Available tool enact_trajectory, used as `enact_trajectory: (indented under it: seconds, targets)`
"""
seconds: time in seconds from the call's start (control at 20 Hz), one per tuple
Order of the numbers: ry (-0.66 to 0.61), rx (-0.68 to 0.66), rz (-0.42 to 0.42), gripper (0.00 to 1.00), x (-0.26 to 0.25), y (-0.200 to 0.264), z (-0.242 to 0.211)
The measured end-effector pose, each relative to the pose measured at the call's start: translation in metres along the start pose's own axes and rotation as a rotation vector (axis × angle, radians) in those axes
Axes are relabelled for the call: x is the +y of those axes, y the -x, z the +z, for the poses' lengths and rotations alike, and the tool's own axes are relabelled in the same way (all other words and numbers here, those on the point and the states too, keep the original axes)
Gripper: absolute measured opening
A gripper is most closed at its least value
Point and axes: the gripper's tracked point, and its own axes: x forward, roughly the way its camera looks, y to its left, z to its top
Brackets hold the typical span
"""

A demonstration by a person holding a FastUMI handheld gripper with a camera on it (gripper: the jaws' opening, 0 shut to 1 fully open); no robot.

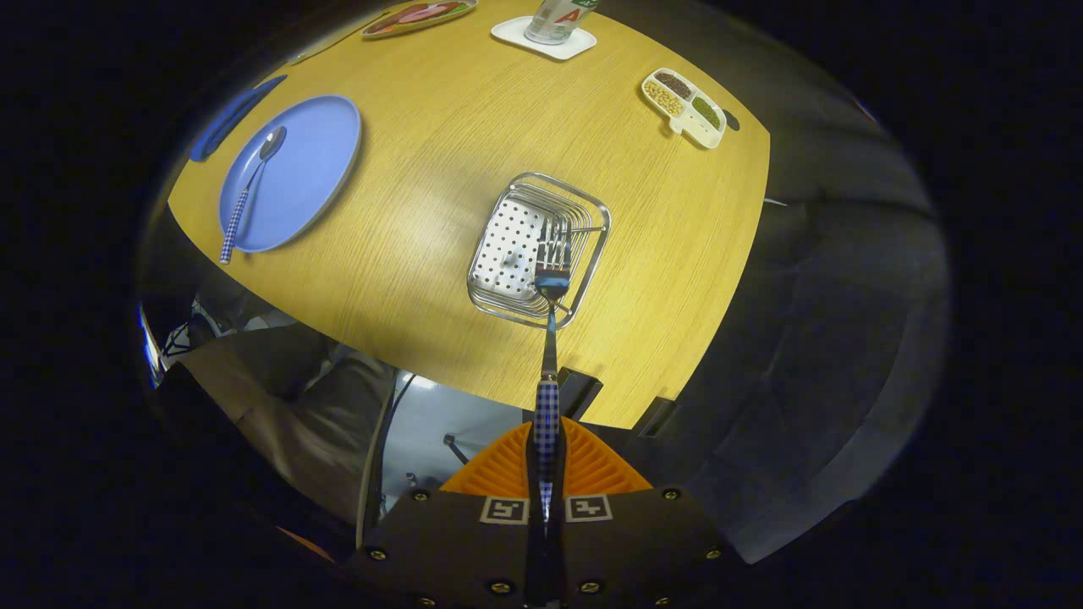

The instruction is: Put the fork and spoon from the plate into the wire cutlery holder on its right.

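The fork point(548, 372) is gripped by its checked handle between the closed tongs point(546, 474), its tines held over the wire holder point(592, 254) near the table's point(440, 169) near edge. The spoon point(251, 184) is seen lying on the blue plate point(313, 161) by the left edge. A divided dish point(685, 108) is set near the far right edge.
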Motion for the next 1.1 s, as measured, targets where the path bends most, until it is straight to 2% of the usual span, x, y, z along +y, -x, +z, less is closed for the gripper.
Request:
enact_trajectory:
  seconds: [0.6, 0.65, 0.8, 1.1]
  targets:
    - [0.1, 0.128, 0.006, 0.01, -0.003, -0.021, 0.016]
    - [0.103, 0.133, 0.0, 0.08, -0.005, -0.022, 0.018]
    - [0.104, 0.159, -0.009, 0.08, -0.01, -0.027, 0.018]
    - [0.107, 0.126, -0.012, 0.08, -0.01, -0.021, 0.03]
